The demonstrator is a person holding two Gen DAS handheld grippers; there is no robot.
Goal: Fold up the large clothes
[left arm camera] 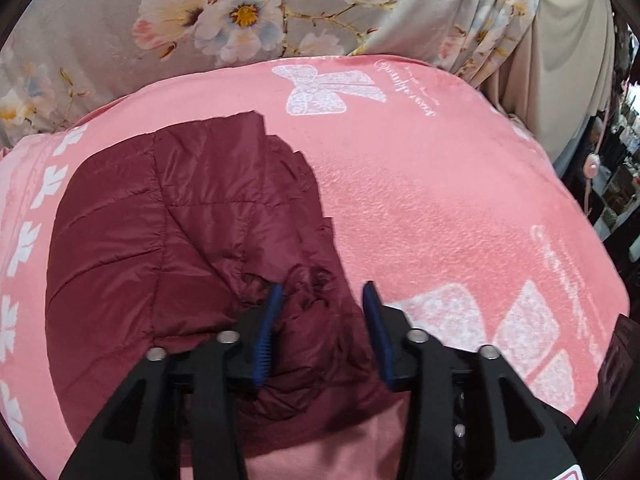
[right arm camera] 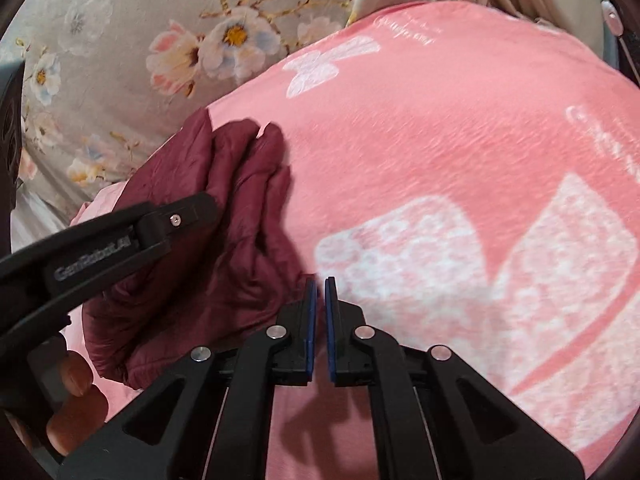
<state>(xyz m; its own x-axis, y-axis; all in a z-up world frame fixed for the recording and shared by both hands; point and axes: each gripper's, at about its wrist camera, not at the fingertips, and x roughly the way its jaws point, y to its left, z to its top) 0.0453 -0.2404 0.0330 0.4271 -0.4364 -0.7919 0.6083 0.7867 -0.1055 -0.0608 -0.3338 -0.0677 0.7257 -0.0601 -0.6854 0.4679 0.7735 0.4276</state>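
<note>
Nearest the left wrist camera: left gripper (left arm camera: 323,294), black-framed with blue ribbed pads, spread wide, holding nothing, poised over the bunched near edge of the dark maroon quilted puffer jacket (left arm camera: 192,216). Whether pads touch the cloth: cannot tell. Nearest the right wrist camera: right gripper (right arm camera: 321,286), blue pads drawn almost together with only a slit between, nothing caught in that slit, positioned just beside the jacket's right-hand edge and over the pink fleece blanket with white bow prints (right arm camera: 440,160). Also seen from the right camera: left tool's black body reaching over the maroon fabric, and bare fingers (right arm camera: 76,372) of the operator gripping its handle at lower left. Further out: jacket lying already doubled into a compact, roughly rectangular bundle on the left part of the blanket, several loose folds and ridges along its far and right edges. Judged near completion, with tidying or a last fold outstanding. Beyond the blanket: grey floral-print sheet (left arm camera: 200,20) and beige drapery. Risks noted: slippery, springy padded shell liable to puff open once released; a pinch taking only the top layer likely to drag the stack askew; nearly closed right tool unable to take hold without reopening; fleece beneath possibly caught along with the jacket.
</note>
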